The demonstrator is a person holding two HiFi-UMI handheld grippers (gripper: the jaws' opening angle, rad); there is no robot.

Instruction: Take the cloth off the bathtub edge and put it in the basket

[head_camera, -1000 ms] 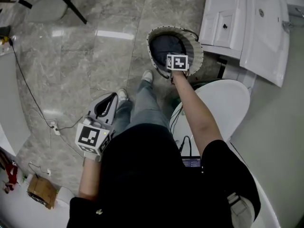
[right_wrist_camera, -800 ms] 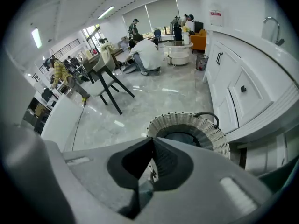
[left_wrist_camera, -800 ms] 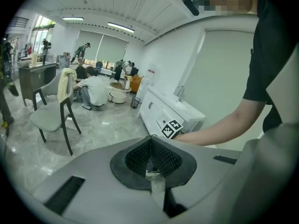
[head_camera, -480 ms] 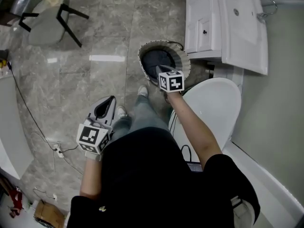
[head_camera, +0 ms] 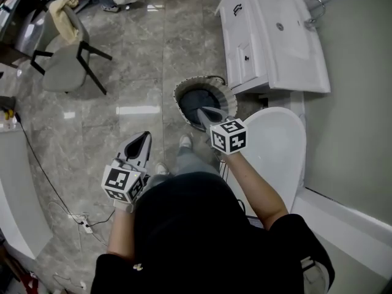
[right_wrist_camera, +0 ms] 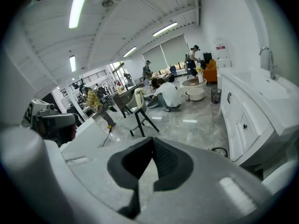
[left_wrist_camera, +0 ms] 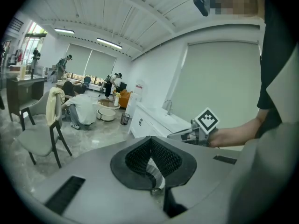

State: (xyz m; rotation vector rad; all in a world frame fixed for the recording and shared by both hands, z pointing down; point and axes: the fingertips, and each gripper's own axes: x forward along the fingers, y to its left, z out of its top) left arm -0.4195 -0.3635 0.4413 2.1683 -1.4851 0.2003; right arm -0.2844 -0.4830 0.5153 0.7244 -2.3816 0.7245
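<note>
The round woven basket (head_camera: 185,92) stands on the marble floor beside the vanity, and the dark cloth (head_camera: 195,100) lies inside it. My right gripper (head_camera: 201,111) hangs above the basket's near rim, shut with nothing in it; its marker cube (head_camera: 228,136) faces up. My left gripper (head_camera: 146,135) is held over the floor to the left, away from the basket, also shut and empty. In the left gripper view the jaws (left_wrist_camera: 150,138) meet, and the right gripper (left_wrist_camera: 174,135) shows ahead. The right gripper's own view shows its jaws (right_wrist_camera: 152,138) together.
A white toilet lid (head_camera: 278,144) sits just right of the basket, the white vanity with sink (head_camera: 269,32) behind it. The bathtub edge (head_camera: 346,225) runs at lower right. A grey chair (head_camera: 64,63) stands far left and a cable (head_camera: 37,158) trails over the floor.
The right gripper has lifted up out of the basket, shut and empty, leaving the cloth inside. The left gripper rose a little. The head view has pulled back and higher.
</note>
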